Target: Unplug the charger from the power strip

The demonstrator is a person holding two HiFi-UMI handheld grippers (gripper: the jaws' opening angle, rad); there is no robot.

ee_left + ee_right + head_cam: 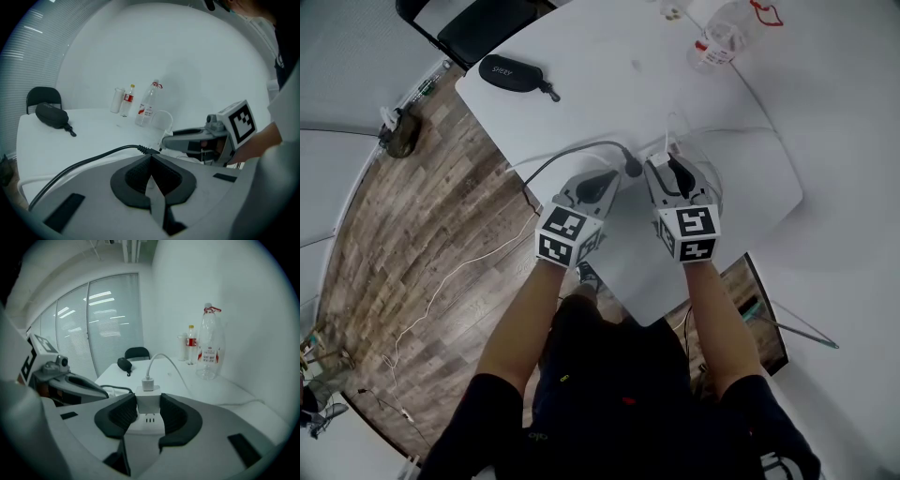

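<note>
A white charger (pixel 147 406) stands plugged into the white power strip (pixel 149 423), and a white cable (pixel 161 357) rises from its top. My right gripper (pixel 148 398) is shut on the charger, with one pad against each of its sides. In the head view the right gripper (pixel 662 161) sits on the white table (pixel 581 103), with the left gripper (pixel 617 178) just to its left. My left gripper (pixel 150 157) is shut, its tips next to the end of the strip's black cord (pixel 93 159). The strip below it is hidden.
A black glasses case (pixel 511 73) lies at the table's far left. Clear plastic bottles (pixel 717 37) stand at the far right by the wall. A black chair (pixel 478 23) stands behind the table. The table's near edge (pixel 647 319) is just behind the grippers, and thin cables trail over the wooden floor (pixel 422 281).
</note>
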